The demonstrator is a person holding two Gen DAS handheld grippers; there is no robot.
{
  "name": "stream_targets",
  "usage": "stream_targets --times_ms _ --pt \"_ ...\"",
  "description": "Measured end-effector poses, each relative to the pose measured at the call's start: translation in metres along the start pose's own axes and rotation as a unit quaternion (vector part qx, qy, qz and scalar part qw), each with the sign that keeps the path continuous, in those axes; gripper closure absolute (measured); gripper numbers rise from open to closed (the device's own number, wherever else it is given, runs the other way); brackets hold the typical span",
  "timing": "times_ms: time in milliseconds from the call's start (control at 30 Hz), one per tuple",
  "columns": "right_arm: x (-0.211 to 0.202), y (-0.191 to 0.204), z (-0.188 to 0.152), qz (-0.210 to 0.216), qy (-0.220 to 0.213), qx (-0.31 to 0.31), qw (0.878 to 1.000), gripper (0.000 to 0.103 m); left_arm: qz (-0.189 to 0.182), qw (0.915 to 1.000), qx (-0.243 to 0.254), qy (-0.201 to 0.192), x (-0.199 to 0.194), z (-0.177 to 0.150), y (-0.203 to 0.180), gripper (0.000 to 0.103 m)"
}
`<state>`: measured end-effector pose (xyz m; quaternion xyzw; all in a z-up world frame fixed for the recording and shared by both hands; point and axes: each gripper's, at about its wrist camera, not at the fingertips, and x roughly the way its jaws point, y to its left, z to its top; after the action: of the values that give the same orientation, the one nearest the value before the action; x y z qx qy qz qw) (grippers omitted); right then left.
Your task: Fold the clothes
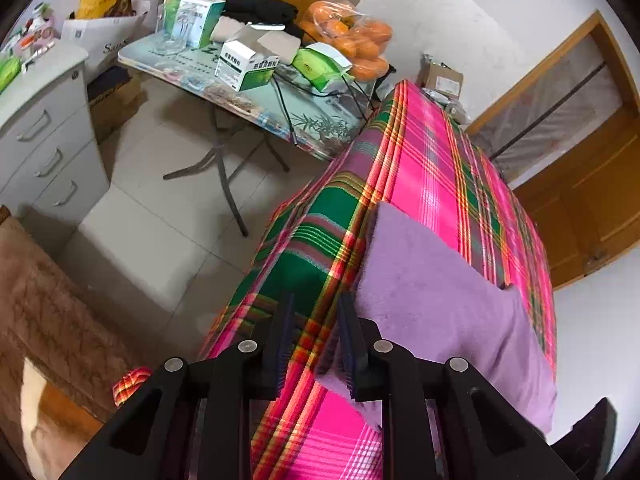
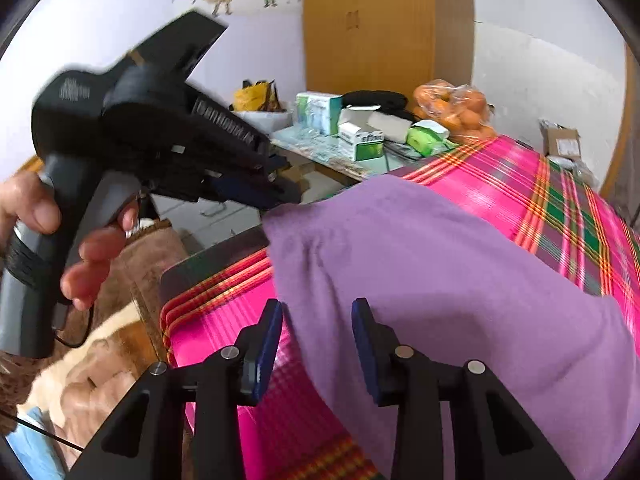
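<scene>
Bright pink plaid bedding covers the bed (image 1: 440,160), and a purple cloth (image 2: 420,260) lies on it near the edge, already doubled over into a flat, roughly oblong shape. Its long side runs along the bed's edge. The left claw (image 1: 316,332) stands narrowly parted right at the cloth's near corner, holding nothing. The right claw (image 2: 316,320) gapes wider over the cloth's near hem, also holding nothing. Both sit close; the right is squarer to the cloth.
</scene>
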<state>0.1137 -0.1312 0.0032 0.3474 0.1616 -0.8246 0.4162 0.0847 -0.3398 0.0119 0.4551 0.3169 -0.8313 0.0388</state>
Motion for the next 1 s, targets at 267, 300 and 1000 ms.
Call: stream_targets --times_ms 267,300,1000 --pt "0.03 0.03 0.011 -0.055 0.02 -0.061 0.996 0.065 -0.015 0.9993 -0.028 0.019 0.006 0.003 0.012 0.063" --pt "0.033 0.032 0.012 -0.065 0.023 -0.064 0.996 0.065 -0.016 0.9991 -0.032 0.021 0.007 0.003 0.014 0.063" --pt "0.027 0.01 0.01 -0.053 -0.003 0.002 0.999 0.094 -0.158 0.9741 -0.137 0.087 0.032 0.01 0.024 0.062"
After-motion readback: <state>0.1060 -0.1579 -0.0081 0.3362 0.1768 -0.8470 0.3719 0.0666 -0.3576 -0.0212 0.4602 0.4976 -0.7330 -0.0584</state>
